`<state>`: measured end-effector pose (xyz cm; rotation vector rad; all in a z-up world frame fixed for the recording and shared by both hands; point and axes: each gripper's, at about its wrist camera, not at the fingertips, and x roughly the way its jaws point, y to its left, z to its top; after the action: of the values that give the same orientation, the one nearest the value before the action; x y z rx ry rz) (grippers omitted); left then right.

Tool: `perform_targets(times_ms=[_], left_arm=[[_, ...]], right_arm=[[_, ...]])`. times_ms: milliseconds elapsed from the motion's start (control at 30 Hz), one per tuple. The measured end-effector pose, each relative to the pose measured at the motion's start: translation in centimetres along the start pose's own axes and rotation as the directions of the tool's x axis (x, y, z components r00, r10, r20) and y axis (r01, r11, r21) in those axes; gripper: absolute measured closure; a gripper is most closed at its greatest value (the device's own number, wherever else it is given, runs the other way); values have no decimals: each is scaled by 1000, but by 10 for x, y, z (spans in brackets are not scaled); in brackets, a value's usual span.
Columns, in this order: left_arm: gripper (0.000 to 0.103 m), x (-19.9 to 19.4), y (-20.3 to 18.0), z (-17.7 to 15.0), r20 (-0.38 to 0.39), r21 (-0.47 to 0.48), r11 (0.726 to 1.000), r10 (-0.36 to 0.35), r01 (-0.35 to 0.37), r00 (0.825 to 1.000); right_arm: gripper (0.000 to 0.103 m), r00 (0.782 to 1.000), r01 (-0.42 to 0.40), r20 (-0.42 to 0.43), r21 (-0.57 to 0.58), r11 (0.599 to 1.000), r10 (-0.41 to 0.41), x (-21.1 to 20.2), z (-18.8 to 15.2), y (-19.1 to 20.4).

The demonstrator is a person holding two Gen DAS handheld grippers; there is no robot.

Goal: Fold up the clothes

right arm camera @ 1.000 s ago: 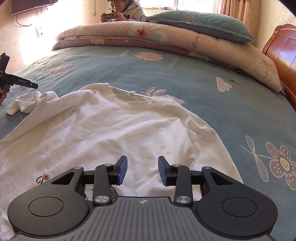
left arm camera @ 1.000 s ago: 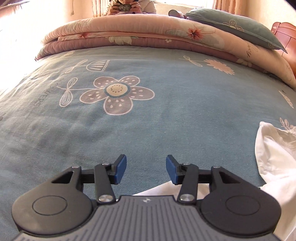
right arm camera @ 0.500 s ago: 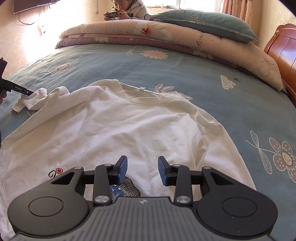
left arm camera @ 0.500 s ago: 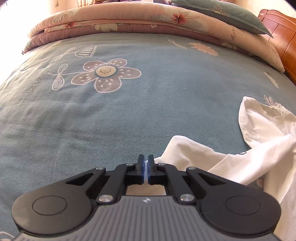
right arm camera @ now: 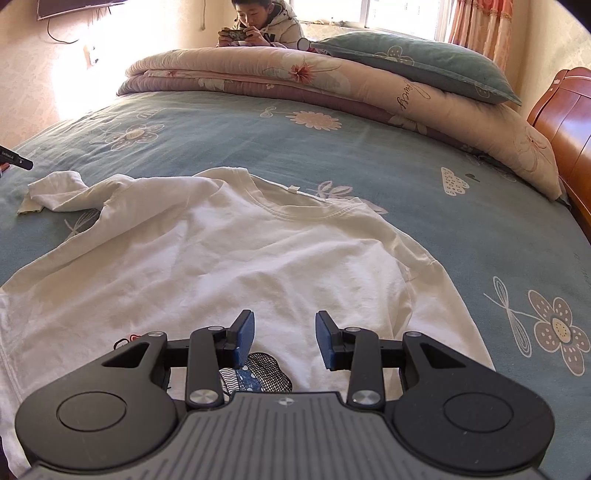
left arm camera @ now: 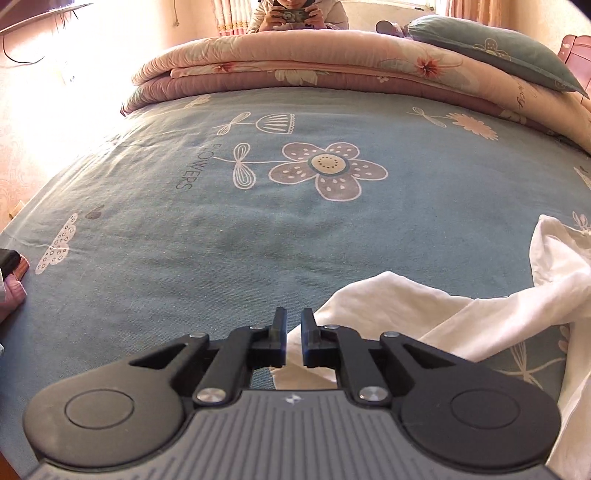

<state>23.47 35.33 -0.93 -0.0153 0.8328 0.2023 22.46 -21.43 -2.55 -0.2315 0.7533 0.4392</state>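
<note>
While quilts (right arm camera: 332,85) edge it, bedsheet (right arm camera: 369,166) holds shirt (right arm camera: 221,266).

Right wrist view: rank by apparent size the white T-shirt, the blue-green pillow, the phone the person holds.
1. white T-shirt, nearest the camera, so its lead is partly nearness
2. blue-green pillow
3. phone, farthest and smallest

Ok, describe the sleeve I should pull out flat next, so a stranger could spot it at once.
Start from the blue flowered bedspread and find the white T-shirt spread across it. Follow its collar out to the left side of the right wrist view. The crumpled sleeve lies there bunched and twisted; the other sleeve lies flat.
</note>
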Motion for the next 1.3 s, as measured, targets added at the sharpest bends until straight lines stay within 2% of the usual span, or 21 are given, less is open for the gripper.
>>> perform_targets(times_ms=[33,67,133,200,233,267,333,367,433,500,600,633,667,767,833,1033,1167,1300], left_arm=[[78,-4,1,-4,23,14,1000,-19,18,1000],[59,-8,-4,-7,43,53,997,-59,57,997],[49,-14,-16,-14,70,146,983,-127,116,990],[49,-13,-37,-21,64,292,948,-149,124,987],[49,-8,-47,-25,50,370,922,-143,115,988],[49,-3,-57,-30,37,445,889,-137,107,990],[49,6,-78,-40,12,584,806,-120,90,993],[49,11,-84,-46,4,628,775,-97,74,995],[52,23,-89,-51,-9,674,737,-63,53,998],[52,30,-85,-50,-21,674,736,-60,58,998],[54,37,-76,-45,-53,630,769,-89,103,995],[62,39,-73,-44,-76,612,780,-108,131,991],[74,41,-71,-42,-98,593,789,-126,159,987],[93,37,-69,-39,-132,569,796,-159,206,978],[99,29,-67,-39,-120,562,799,-177,214,977],[100,-23,-48,-26,-27,505,834,-244,224,969],[101,-63,-34,-13,32,495,842,-267,217,963],[101,-92,-17,3,101,445,872,-277,205,956]], right_arm=[[61,1000,-3,1,-4,1000,3,-1,1,2],[60,1000,-6,3,-10,1000,6,-1,2,4],[60,1000,-13,7,-22,1000,13,-3,4,9],[60,1000,-18,6,-30,999,18,-4,6,14],[60,1000,-19,5,-35,999,19,-4,7,17],[60,1000,-20,4,-39,999,21,-4,7,20],[60,1000,-22,0,-46,999,22,-5,8,25],[60,1000,-22,-2,-49,999,22,-5,8,26],[60,1000,-21,-8,-57,998,20,-5,7,30],[60,1000,-14,-17,-63,998,13,-5,6,31],[60,1000,-9,-27,-52,999,7,-3,5,30],[60,1000,-9,-30,-44,999,8,-2,4,29],[60,999,-9,-32,-36,999,8,-1,4,28],[60,999,-15,-38,-22,1000,14,2,2,29],[60,999,-26,-37,-23,999,25,3,2,33],[60,998,-56,-25,-42,998,55,-1,1,44],[60,998,-68,-18,-52,996,68,-4,-1,50],[60,996,-83,-13,-44,996,83,-7,-5,54]])
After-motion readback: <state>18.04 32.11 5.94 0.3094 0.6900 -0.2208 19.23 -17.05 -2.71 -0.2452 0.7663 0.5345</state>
